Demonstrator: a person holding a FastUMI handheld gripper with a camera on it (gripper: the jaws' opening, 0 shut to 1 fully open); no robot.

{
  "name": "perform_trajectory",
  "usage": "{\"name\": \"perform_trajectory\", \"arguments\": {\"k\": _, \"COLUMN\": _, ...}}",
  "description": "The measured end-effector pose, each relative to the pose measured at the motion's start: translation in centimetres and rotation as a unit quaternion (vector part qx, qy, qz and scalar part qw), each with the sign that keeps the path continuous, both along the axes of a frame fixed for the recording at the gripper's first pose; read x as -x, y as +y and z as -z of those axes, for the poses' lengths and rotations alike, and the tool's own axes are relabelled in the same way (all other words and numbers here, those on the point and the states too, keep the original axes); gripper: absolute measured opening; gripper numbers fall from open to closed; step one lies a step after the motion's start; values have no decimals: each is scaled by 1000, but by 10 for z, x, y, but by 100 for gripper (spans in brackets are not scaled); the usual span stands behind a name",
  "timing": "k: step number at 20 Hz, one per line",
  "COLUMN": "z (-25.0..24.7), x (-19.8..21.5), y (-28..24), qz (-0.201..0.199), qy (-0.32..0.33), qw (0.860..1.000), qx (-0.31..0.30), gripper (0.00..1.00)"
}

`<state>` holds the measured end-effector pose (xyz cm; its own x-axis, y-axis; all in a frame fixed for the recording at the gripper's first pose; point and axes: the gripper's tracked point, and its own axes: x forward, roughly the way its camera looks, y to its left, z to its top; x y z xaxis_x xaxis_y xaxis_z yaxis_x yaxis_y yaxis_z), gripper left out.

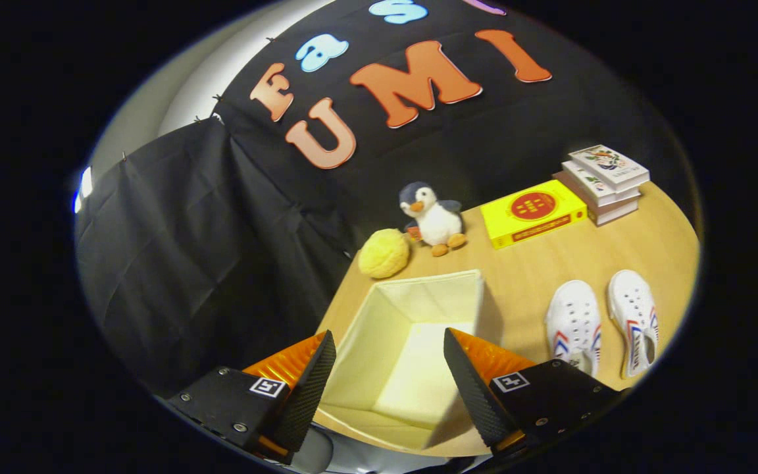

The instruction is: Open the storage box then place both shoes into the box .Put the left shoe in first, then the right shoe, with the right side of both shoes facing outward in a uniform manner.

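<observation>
A cream fabric storage box [418, 299] stands open on the wooden table, its inside bare. My gripper [389, 345] hovers above the box's near part, open, with nothing between its fingers. To the right of the box lie two white shoes with red and blue stripes, toes pointing away from me: one shoe [574, 322] nearer the box, the other shoe [634, 317] further right. Both shoes rest flat on their soles, side by side and slightly apart.
Beyond the box sit a yellow fuzzy ball [384, 253] and a penguin plush toy [433, 218]. A yellow book [532, 212] and a stack of white books [604, 181] lie at the back right of the table [530, 276]. Black cloth hangs behind and to the left.
</observation>
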<state>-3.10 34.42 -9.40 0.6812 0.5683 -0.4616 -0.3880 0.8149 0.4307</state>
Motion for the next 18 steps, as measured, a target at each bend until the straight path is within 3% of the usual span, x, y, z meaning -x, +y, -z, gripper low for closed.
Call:
{"name": "perform_trajectory", "arguments": {"k": 3, "z": 19, "x": -17, "y": -64, "qz": 59, "qy": 4, "qw": 997, "qx": 40, "gripper": 95}}
{"name": "perform_trajectory", "arguments": {"k": 9, "z": 68, "x": -37, "y": -143, "qz": 116, "qy": 39, "qw": 986, "qx": 116, "gripper": 66}}
{"name": "perform_trajectory", "arguments": {"k": 12, "z": 100, "x": -42, "y": -159, "qz": 105, "qy": 64, "qw": 980, "qx": 155, "gripper": 40}}
{"name": "perform_trajectory", "arguments": {"k": 18, "z": 156, "x": -52, "y": -164, "qz": 69, "qy": 121, "qw": 971, "qx": 195, "gripper": 22}}
